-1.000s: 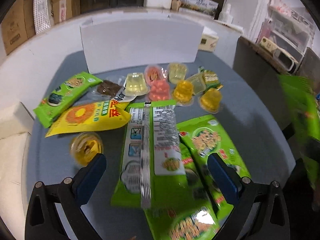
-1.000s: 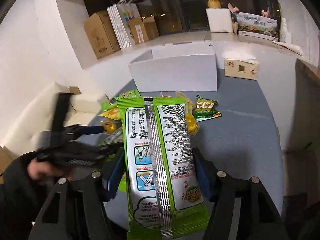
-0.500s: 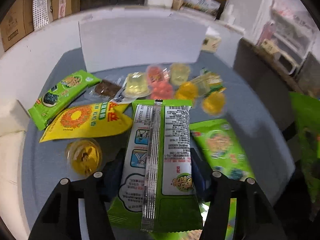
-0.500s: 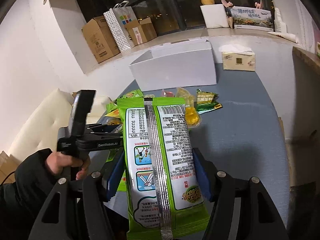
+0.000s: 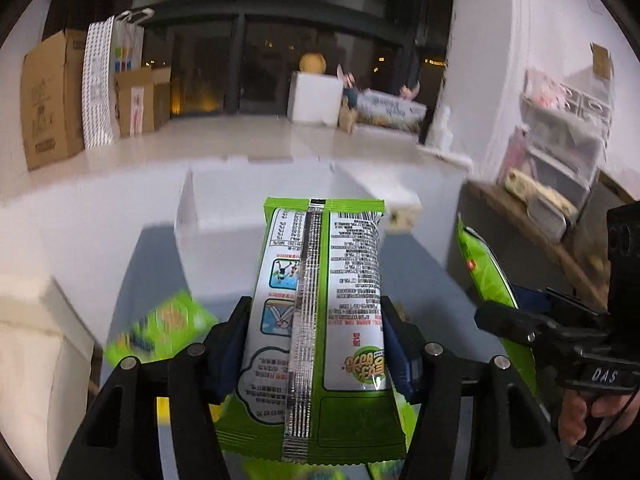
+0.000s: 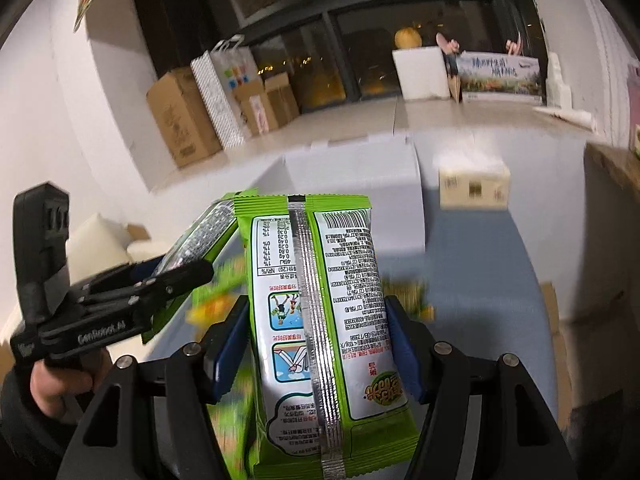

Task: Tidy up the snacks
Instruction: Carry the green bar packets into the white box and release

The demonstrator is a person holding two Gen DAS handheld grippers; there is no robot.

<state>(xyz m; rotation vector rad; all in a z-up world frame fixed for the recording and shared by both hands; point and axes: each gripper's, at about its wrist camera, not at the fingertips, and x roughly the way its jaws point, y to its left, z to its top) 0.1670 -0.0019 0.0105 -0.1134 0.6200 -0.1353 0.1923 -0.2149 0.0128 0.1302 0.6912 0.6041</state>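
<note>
My left gripper is shut on a green snack packet, back side up, held in the air in front of the open white box. My right gripper is shut on a second green snack packet, also lifted and pointing at the white box. Each gripper shows in the other's view: the right one at the right with its packet edge-on, the left one at the left. Other snacks lie blurred on the blue table below, among them a green packet.
A tissue box stands on the blue table right of the white box. A cream cushion lies at the left. Cardboard boxes and a paper bag stand on the ledge behind. Shelving is at the right.
The left gripper closed on a green packet lying on the table and lifted it toward the white box. The right gripper kept its packet and moved nearer to the box.
</note>
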